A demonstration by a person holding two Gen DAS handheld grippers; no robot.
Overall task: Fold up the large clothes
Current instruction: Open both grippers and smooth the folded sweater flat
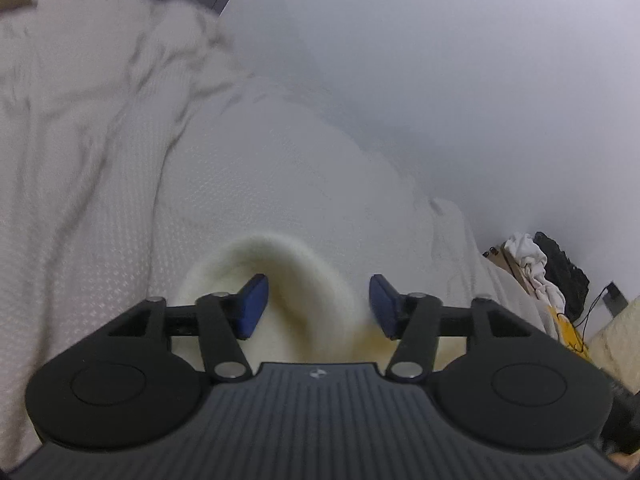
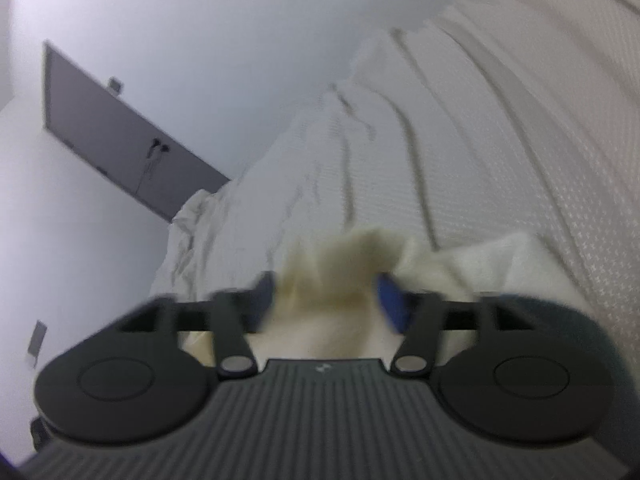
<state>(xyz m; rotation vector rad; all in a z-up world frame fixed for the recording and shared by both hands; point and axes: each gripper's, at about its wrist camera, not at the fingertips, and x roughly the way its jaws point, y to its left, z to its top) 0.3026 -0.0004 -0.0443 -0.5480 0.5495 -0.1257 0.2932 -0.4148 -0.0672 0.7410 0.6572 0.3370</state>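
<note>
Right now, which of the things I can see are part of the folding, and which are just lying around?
Part of the job:
- cream garment, bunched between both sets of fingers
- left gripper
- right gripper
- white textured bedspread, the surface underneath

Just lying about:
- white cloth and black item heaped at the bedside
- grey panel on the wall

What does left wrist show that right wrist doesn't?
Left wrist only: a pile of white and black items beside the bed, at the right edge. Right wrist only: a grey wall panel with cables hanging from it. Both: cream fleece garment bunched between wide-apart blue pads, left gripper, right gripper, on the white textured bedspread.
</note>
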